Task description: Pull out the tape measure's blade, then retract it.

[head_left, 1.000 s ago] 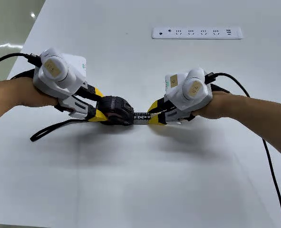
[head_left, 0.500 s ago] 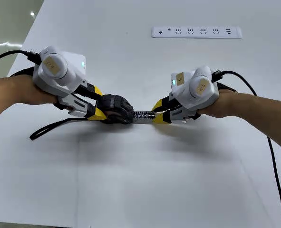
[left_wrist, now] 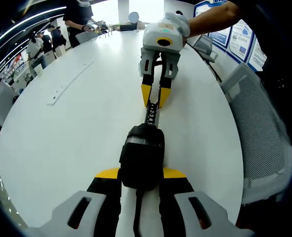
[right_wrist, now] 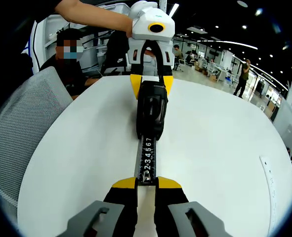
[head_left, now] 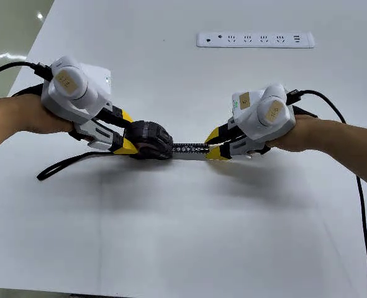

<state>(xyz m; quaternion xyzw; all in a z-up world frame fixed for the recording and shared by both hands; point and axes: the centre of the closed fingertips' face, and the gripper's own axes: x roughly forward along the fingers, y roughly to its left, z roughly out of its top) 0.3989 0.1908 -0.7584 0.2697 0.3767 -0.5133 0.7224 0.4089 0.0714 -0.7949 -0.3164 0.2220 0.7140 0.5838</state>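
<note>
Tape measure case (head_left: 151, 139): black, lying on the white table (head_left: 183, 236), between the left gripper's jaws.
Left gripper (head_left: 129, 133): jaws pressed against both sides of the case, yellow tips touching it.
Right gripper (head_left: 213, 145): jaws pinched together on the free end of the blade (head_left: 190, 148).
Blade: black; a short length is out of the case and runs straight to the right gripper.
Blade writing: in the right gripper view, white numerals 2 3 4 5 6 7 climb toward the case. The left gripper view gives 2 3 4. In the head view the marks are too small to read.
Sticker (head_left: 66, 79): tan, one on each gripper housing, print unreadable.
Head view: a black strap (head_left: 65, 164) trails from the case under the left hand, and a white power strip (head_left: 255, 40) lies well beyond.
Right gripper view: a grey mesh chair (right_wrist: 22, 128) stands beside the table.
</note>
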